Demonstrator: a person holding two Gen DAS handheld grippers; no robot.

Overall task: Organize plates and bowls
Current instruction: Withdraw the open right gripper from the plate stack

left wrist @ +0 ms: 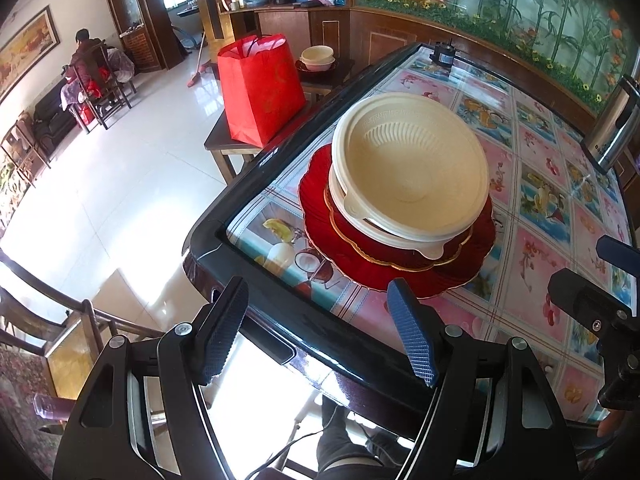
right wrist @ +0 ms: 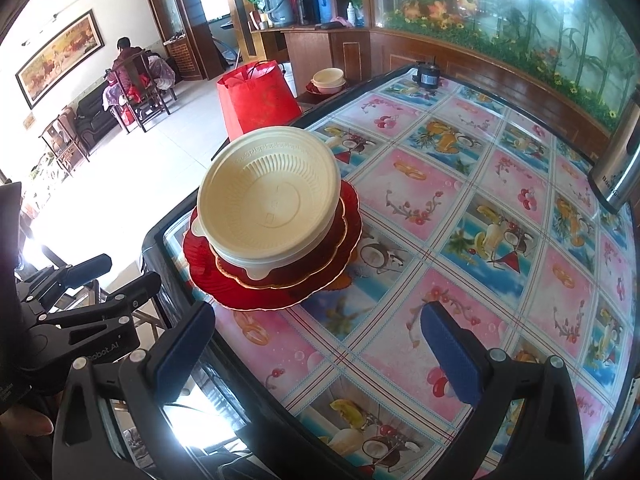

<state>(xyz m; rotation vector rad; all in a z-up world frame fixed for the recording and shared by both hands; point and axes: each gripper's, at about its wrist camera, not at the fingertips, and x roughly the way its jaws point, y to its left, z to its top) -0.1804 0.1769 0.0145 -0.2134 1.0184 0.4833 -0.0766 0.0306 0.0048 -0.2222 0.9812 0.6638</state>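
Observation:
Cream plastic bowls (left wrist: 412, 168) are nested on a stack of red gold-rimmed plates (left wrist: 372, 264) near the table's left corner; both show in the right wrist view too, the bowls (right wrist: 268, 196) above the plates (right wrist: 256, 288). My left gripper (left wrist: 320, 328) is open and empty, just in front of the plates over the table edge. My right gripper (right wrist: 320, 356) is open and empty, above the tablecloth to the right of the stack. A second cream bowl pair (left wrist: 317, 57) sits on a red plate on a side table behind.
The table (right wrist: 460, 184) has a glossy fruit-pattern cloth under glass and a dark raised rim (left wrist: 248, 176). A red bag (left wrist: 262, 88) stands on a low table beyond the corner. A steel kettle (right wrist: 622, 160) stands at the right edge, a small black object (right wrist: 426, 73) at the far edge.

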